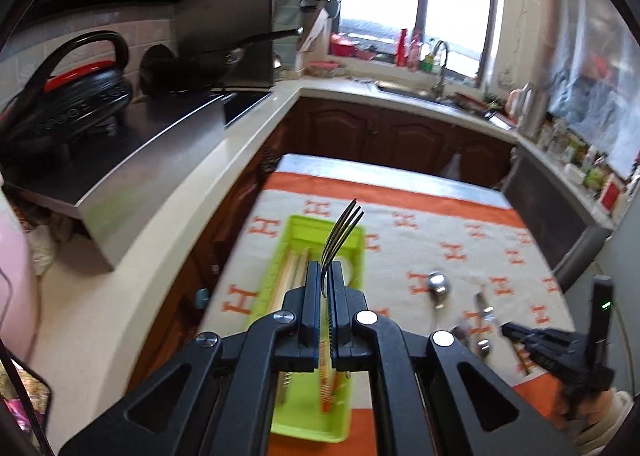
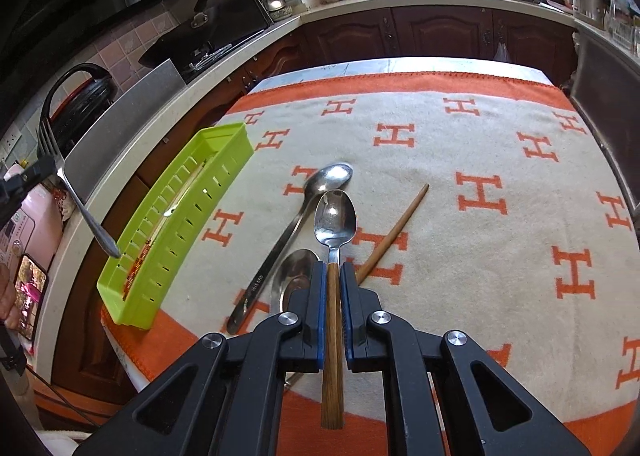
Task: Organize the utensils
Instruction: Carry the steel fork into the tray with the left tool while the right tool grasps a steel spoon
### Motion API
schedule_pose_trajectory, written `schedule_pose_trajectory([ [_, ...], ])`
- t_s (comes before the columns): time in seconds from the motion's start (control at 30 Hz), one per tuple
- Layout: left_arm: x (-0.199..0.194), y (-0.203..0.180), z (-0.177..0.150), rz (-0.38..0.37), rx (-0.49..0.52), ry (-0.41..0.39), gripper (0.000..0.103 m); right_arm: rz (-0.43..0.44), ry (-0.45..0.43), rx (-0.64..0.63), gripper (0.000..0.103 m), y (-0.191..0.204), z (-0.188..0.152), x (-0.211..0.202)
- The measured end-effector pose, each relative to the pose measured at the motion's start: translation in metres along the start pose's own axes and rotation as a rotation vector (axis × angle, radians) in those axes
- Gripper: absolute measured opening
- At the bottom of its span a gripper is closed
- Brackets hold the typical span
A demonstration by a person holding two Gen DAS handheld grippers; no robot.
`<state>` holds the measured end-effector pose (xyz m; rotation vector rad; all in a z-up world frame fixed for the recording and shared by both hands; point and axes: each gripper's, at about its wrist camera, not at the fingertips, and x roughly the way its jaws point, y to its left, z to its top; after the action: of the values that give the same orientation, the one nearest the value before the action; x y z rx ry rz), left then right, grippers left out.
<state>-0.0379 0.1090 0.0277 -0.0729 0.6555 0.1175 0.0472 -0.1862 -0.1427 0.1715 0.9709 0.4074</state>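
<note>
Kitchen bench [image 2: 460, 67] is wearing an orange-patterned cloth [image 2: 460, 183]. Left gripper [image 1: 329, 276] jaws are clamping a fork [image 1: 340, 232] above the green tray [image 2: 180, 215]. Right gripper [image 2: 333, 276] jaws are clamping a wooden-handled spoon [image 2: 335, 223].

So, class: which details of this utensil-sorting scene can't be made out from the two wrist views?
- Green tray contents: left wrist view, near half hidden by the left tool; right wrist view, its slotted wall screens them.
- Fork handle: left view, inside the tool.
- Second spoon bowl: right view, partly behind the right tool.
- Table utensils: left view, blurred.

Steel fork [image 1: 343, 234] tines-up above green tray [image 2: 176, 215]; wood-handled spoon [image 2: 335, 223] lifted over two steel spoons [image 2: 296, 219].
</note>
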Motion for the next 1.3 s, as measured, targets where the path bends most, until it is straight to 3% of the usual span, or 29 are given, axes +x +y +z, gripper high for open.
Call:
schedule_pose_trajectory([
  [0.17,0.032,0.01,-0.017,0.064,0.055,0.116,0.001,0.001,-0.018,0.0,0.006,0.018,0.007,-0.008],
  [0.33,0.063,0.005,-0.036,0.096,0.114,0.161,0.001,0.021,-0.028,-0.02,0.006,0.04,0.017,-0.016],
  [0.6,0.111,0.023,-0.049,0.002,-0.009,0.257,0.003,0.05,-0.018,-0.068,0.006,0.092,0.038,-0.015],
  [0.87,0.094,0.053,-0.043,-0.025,-0.126,0.18,0.004,0.075,0.073,-0.044,0.006,0.148,0.07,0.026],
  [1.03,0.082,0.077,-0.033,0.042,-0.176,0.125,0.004,0.106,0.111,0.01,0.006,0.182,0.095,0.058],
  [1.3,0.088,0.091,-0.033,0.074,-0.211,0.138,0.004,0.078,0.203,0.097,0.006,0.213,0.108,0.126],
])
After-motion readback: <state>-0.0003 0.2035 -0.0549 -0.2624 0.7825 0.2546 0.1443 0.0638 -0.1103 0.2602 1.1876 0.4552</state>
